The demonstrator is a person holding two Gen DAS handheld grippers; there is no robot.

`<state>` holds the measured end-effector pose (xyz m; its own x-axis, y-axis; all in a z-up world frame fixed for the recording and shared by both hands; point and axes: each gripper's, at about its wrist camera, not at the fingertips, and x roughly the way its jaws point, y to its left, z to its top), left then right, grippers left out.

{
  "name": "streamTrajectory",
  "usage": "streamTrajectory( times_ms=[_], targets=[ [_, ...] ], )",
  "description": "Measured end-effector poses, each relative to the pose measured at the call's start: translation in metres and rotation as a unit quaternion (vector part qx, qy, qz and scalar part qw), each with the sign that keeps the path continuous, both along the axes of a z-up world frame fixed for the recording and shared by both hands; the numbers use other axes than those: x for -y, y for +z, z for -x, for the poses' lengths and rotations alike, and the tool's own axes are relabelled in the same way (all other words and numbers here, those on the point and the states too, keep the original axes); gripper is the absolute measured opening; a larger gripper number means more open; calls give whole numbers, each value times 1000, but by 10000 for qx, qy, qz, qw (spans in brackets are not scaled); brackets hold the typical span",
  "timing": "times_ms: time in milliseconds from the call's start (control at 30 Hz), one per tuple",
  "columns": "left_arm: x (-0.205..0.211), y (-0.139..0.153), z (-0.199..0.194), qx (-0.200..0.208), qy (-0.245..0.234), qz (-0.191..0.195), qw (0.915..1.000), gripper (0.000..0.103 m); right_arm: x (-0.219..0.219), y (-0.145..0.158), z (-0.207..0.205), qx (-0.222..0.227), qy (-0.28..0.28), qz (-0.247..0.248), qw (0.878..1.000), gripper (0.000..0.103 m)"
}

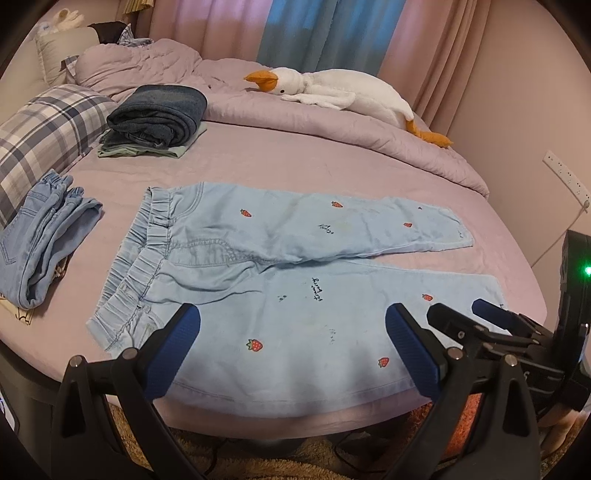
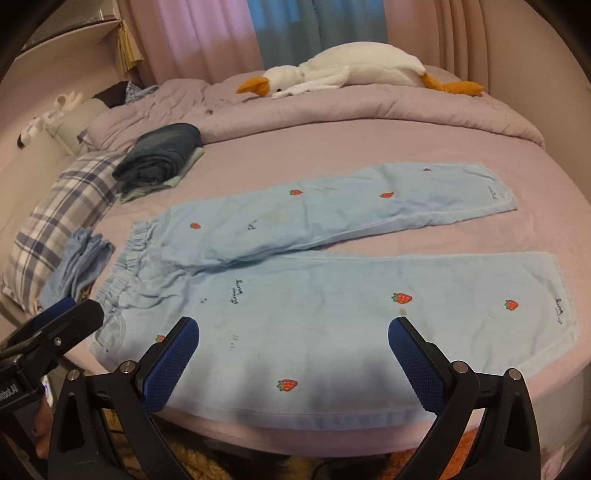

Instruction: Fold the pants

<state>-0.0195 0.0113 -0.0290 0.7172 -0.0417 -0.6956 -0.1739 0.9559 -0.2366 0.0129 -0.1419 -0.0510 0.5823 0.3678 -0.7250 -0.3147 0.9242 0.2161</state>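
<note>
Left wrist view looks across a bed covered in a smooth lilac sheet, on which the pants lie spread flat and unfolded: pale blue soft denim, a gathered elastic waistband at their left end, two straight legs running rightward, small red strawberry motifs and dark stitched script scattered over the cloth. The near leg reaches the bed's front edge; the far leg angles slightly away from it, leaving a narrow wedge of sheet between the hems. The left tongs hover above the near leg with their blue, cross-hatched rubbery pads spread wide apart, grasping nothing. The right tongs appear beside them over the near hem, black jointed arms with blue tips; in their own view the right tongs are likewise released, pads well apart above the near leg. Left of the pants' waistband lies a folded pair of light blue jeans with an elastic waist, partly on a plaid pillow. Beyond the waistband sits a stack of folded dark denim on a pale green garment. Beyond the pants' far leg, on a rumpled quilted lilac duvet, stretches a long white plush goose with orange beak and feet. Pink and blue curtains hang behind it.
</note>
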Motion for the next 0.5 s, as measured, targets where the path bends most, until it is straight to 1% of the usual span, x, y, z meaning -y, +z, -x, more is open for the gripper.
streamTrajectory(
  times_ms=[100,300,500],
  targets=[
    [-3,-1,0,-11,34,11,10000,100,-4,-1,-1,-40,13,5,10000,102],
    [-11,-3,2,-25,124,46,9999,100,-21,-2,2,-85,294,23,9995,102],
    [-14,-4,3,-53,172,79,9998,98,-24,-3,1,-108,318,53,9994,102]
  ],
)
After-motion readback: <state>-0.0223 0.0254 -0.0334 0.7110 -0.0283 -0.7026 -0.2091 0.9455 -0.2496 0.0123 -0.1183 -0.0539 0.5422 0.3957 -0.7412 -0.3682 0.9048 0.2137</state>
